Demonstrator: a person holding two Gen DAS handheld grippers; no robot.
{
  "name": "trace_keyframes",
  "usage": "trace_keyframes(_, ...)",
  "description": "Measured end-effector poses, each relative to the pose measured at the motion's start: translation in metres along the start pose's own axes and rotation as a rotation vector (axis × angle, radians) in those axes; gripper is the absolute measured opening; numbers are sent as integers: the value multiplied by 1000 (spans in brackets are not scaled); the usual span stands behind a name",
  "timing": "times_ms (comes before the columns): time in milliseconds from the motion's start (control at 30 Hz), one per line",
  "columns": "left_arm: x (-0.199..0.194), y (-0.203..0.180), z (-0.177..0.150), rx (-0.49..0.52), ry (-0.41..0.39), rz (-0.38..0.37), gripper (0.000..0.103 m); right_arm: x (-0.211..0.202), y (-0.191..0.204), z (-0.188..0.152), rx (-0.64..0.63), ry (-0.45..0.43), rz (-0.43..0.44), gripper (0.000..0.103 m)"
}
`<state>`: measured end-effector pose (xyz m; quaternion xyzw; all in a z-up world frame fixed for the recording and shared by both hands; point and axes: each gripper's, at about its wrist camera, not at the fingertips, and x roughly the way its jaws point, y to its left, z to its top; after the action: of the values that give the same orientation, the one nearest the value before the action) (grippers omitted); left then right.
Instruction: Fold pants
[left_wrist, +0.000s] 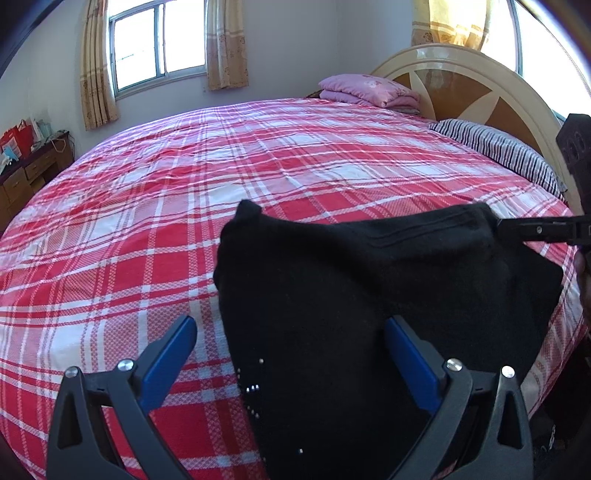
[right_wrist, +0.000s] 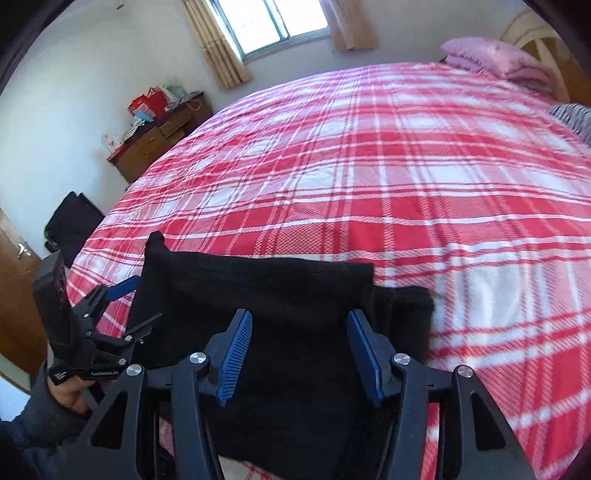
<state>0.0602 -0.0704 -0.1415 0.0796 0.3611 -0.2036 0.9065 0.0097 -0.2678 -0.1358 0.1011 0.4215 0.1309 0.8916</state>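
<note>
Black pants (left_wrist: 369, 277) (right_wrist: 258, 288) lie folded in a broad slab at the near edge of the bed (left_wrist: 184, 184) (right_wrist: 406, 184), which has a red and white plaid sheet. My left gripper (left_wrist: 290, 321) (right_wrist: 146, 299) is wide open at the pants' left edge; that edge lies between its jaws and the pads do not press on it. Above the near middle of the pants, my right gripper (right_wrist: 299, 314) (left_wrist: 517, 229) is open, its blue pads (right_wrist: 236, 354) apart and gripping nothing. A hand (right_wrist: 68, 395) holds the left gripper.
A pink folded quilt (left_wrist: 365, 90) and a striped pillow (left_wrist: 498, 147) lie by the headboard (left_wrist: 461, 85) at the far right. A cluttered wooden desk (right_wrist: 155, 140) stands against the far wall, with a black bag (right_wrist: 70, 221) on the floor beside the bed.
</note>
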Motion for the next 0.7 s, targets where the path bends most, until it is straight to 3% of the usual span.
trace_keyframes(133, -9, -2, -3, 29, -8, 10, 103, -29, 19, -14, -74, -27, -3, 56)
trace_keyframes(267, -11, -4, -5, 41, 0, 3, 103, -39, 30, -41, -108, 37, 60, 56)
trace_keyframes(333, -11, -6, -9, 56, 9, -7, 103, -30, 23, -57, -99, 90, 22, 56)
trace_keyframes(400, -9, -9, -16, 74, 39, -24, 103, -28, 12, -67, -79, 72, 41, 56)
trace_keyframes(533, -10, -3, -20, 41, 40, -45, 103, -32, 12, -62, -78, 69, 64, 56)
trace_keyframes(700, -24, 12, -9, 35, -16, 27, 103, -45, 9, -52, -62, 13, 31, 56)
